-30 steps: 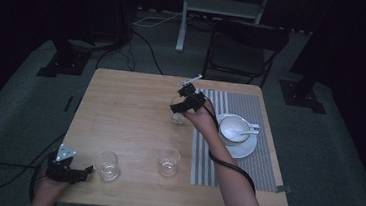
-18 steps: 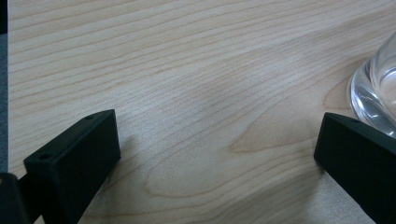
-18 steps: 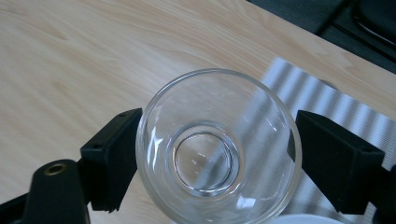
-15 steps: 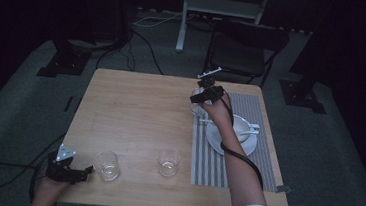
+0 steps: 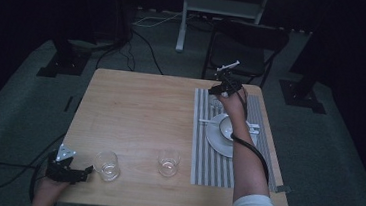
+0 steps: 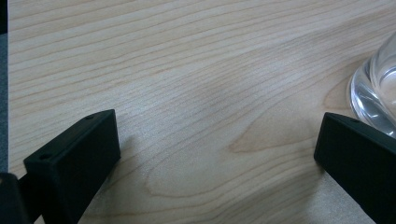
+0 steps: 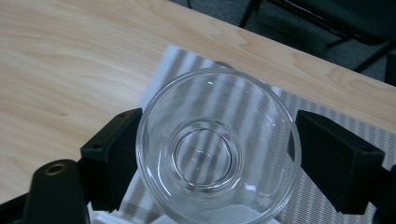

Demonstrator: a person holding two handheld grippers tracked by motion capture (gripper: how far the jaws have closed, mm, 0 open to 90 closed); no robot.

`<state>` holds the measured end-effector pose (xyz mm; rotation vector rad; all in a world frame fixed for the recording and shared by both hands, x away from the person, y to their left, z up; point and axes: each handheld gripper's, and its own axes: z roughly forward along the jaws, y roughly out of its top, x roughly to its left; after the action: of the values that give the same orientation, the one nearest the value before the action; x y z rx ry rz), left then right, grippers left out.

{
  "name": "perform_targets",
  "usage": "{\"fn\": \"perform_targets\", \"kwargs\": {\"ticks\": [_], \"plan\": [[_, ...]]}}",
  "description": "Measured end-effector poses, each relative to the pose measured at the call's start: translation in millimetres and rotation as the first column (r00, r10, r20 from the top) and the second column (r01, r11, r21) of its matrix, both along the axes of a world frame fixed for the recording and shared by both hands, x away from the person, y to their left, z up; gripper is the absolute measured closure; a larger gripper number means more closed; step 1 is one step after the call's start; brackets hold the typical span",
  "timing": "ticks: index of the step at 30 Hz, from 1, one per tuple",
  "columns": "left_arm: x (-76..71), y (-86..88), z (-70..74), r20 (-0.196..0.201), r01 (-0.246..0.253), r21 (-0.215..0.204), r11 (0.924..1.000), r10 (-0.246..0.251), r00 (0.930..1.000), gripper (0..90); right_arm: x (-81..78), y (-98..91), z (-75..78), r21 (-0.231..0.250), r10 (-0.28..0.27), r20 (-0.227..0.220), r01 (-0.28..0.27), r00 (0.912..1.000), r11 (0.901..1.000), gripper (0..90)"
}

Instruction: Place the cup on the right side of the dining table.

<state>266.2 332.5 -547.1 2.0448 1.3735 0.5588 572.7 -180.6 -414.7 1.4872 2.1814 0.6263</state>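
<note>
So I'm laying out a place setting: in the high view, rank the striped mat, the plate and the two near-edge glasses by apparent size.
1. Striped mat, by far the largest.
2. Plate, partly hidden by the person's forearm.
3. The two glasses, left and right: they look alike, so I won't rank them.

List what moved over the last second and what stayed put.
The right gripper carried a glass rightward from the bare wood onto the striped mat's far end; the glass sits between its jaws there. Unmoved: the left gripper at the table's near left corner, jaws apart, the two glasses along the near edge, and the cup and saucer on the mat.
</note>
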Motion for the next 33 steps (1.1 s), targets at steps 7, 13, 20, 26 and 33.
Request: {"fn": "perform_targets", "kwargs": {"ticks": [7, 13, 20, 26, 33], "plan": [[-0.1, 0.0, 0.0, 0.0, -0.001, 0.0, 1.0, 0.001, 1.0, 0.7, 10.6, -25.1, -7.2, -0.018, -0.067, -0.015, 0.067, 0.9976, 0.9976, 17.8], [-0.2, -0.1, 0.0, -0.001, -0.003, 0.001, 1.0, 0.003, 1.0, 0.7, 15.2, -40.1, -17.1, -0.036, -0.105, -0.033, 0.103, 0.994, 0.994, 17.7], [-0.2, -0.1, 0.1, -0.001, -0.004, 0.001, 1.0, 0.004, 1.0, 0.7, 20.5, -48.7, -30.6, -0.046, -0.131, -0.052, 0.128, 0.99, 0.9907, 17.8], [-0.2, -0.1, 0.1, -0.001, -0.004, 0.001, 1.0, 0.004, 1.0, 0.7, 24.2, -50.1, -39.7, -0.051, -0.139, -0.075, 0.135, 0.9875, 0.9895, 17.7], [-0.3, -0.1, 0.0, -0.001, -0.005, 0.001, 1.0, 0.005, 1.0, 0.7, 23.4, -59.5, -42.1, 0.008, -0.132, -0.079, 0.133, 0.9881, 0.9911, 17.4]]}}
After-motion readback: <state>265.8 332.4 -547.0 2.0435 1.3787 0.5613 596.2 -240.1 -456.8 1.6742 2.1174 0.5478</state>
